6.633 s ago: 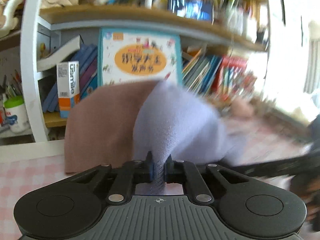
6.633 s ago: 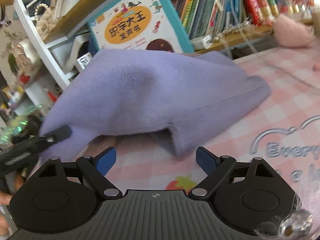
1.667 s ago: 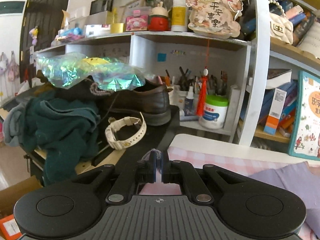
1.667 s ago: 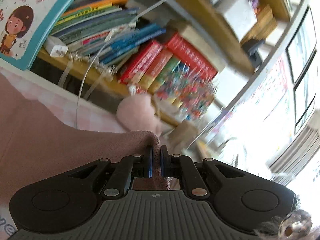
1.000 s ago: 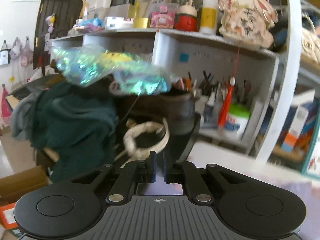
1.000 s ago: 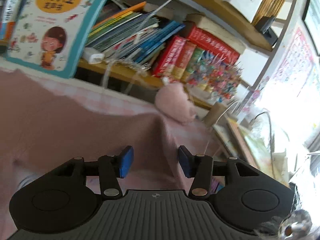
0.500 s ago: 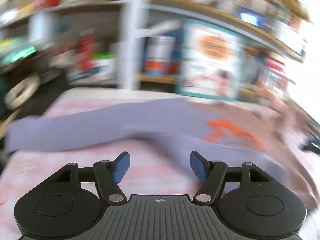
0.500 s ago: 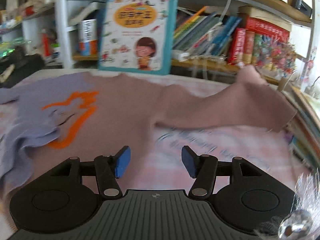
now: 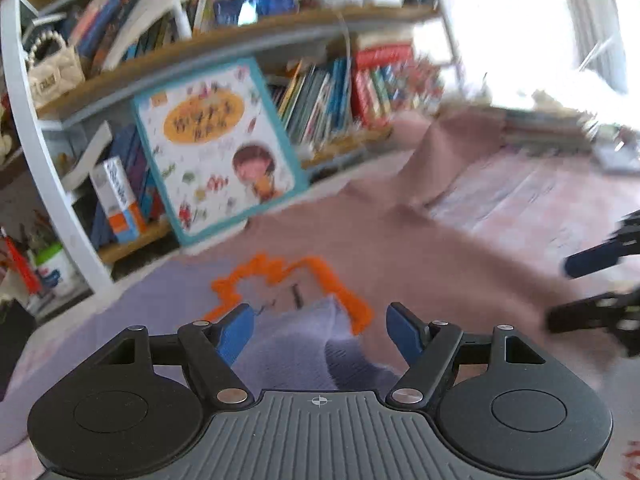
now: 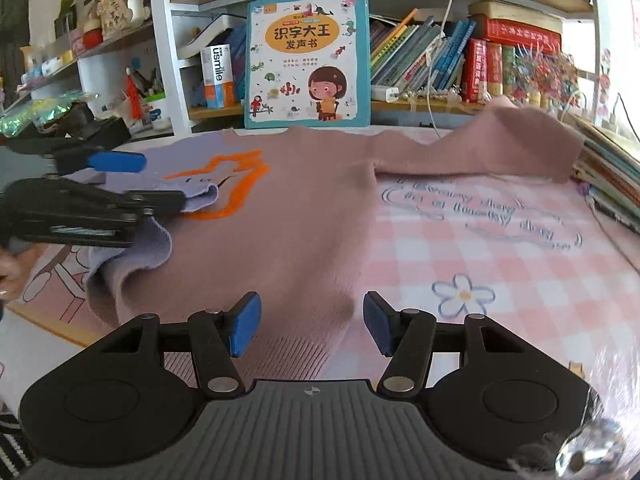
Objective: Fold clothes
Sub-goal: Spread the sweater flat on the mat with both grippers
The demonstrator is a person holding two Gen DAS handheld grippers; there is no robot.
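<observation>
1. Counting from the left of the picture book: you have one left gripper, one two-tone sweater, one right gripper, and two sleeves, one each side.
2. Your left gripper sits well left of the picture book, over the lilac half of the sweater; its fingers are spread wide and hold nothing, with a folded lilac sleeve lying between them.
3. Half a second ago the left view was a smear with that gripper farther left; now it looks across the orange outline on the chest.
4. The sweater lies flat on the table just below the picture book: soft fuzzy knit, lilac on the left, dusty pink on the right, a ribbed hem nearest you.
5. Your right gripper hangs below the picture book above that hem, blue pads wide apart and empty, as they were half a second ago.
6. Right of the picture book the pink sleeve stretches outward, its cuff lifted at the stacked books.
7. The pink checked tablecloth looks glossy, with a printed daisy.
</observation>
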